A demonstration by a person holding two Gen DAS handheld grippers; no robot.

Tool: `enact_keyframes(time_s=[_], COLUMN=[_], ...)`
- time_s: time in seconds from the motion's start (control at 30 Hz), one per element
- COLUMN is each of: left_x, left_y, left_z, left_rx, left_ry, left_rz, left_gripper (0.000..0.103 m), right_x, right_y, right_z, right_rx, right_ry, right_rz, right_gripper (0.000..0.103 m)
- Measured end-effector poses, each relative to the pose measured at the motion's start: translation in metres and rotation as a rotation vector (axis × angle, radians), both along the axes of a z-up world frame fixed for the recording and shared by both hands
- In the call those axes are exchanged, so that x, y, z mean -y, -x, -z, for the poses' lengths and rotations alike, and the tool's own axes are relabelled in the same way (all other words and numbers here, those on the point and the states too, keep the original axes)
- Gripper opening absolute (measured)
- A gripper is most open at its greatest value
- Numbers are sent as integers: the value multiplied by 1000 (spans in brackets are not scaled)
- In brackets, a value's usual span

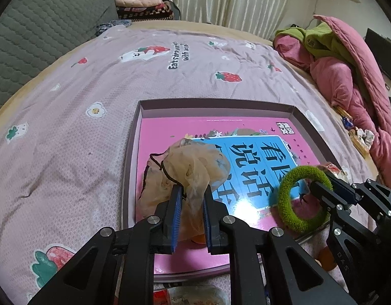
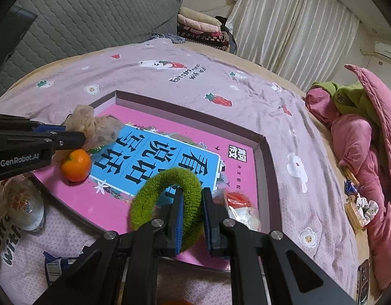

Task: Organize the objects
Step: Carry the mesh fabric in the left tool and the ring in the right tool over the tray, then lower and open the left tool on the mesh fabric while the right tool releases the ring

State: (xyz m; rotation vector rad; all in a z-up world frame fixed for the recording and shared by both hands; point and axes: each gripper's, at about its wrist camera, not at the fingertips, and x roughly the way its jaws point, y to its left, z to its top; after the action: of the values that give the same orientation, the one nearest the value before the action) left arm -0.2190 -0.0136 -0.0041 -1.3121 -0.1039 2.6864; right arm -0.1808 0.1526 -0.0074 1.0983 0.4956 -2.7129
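Bedding printed with strawberries covers the wide bed (image 1: 76,132), and on it lies a shallow box tray (image 1: 134,137) whose pink floor carries a blue panel of large characters. From the left wrist view, the left gripper (image 1: 192,190) is pinched on a sheer mesh pouch (image 1: 193,167), its blue pads pressing the gathered fabric, with a dark drawstring trailing off to the left; the pouch bunches over the near left part of the tray floor, directly ahead of the tongs. At the right edge of that view, the right gripper (image 1: 313,190) reaches in holding a green hair ring (image 1: 300,198), which stands tilted over the tray's near right part. From the right wrist view, the right gripper (image 2: 191,198) is clamped across the band of the green hair ring (image 2: 155,190), the loop rising ahead and to the left of the pads, just above the pink floor. A red-and-white wrapped snack (image 2: 240,203) lies just beside it on the right, inside the tray. Further left, an orange (image 2: 75,165) sits on the tray beneath the left gripper (image 2: 81,137) and the mesh pouch (image 2: 94,127). Both held things already hang over the tray, well apart, so my guess is that each needs only a short lowering before release; the ring's side is the more crowded.
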Motion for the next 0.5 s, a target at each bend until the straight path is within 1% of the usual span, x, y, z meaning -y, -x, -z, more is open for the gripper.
enact_keyframes(time_s=[0.2, 0.37, 0.5], left_x=[0, 2, 2], left_y=[0, 1, 1], left_z=[0, -1, -1], left_rx=[5, 11, 14], left_ry=[-16, -27, -31], left_rz=[1, 2, 4], left_gripper=[16, 20, 20], right_x=[-2, -4, -4], right_y=[0, 1, 1], right_z=[0, -1, -1], right_rx=[-2, -1, 4], right_ry=[1, 6, 6], right_rz=[3, 10, 9], right_gripper=[14, 14, 14])
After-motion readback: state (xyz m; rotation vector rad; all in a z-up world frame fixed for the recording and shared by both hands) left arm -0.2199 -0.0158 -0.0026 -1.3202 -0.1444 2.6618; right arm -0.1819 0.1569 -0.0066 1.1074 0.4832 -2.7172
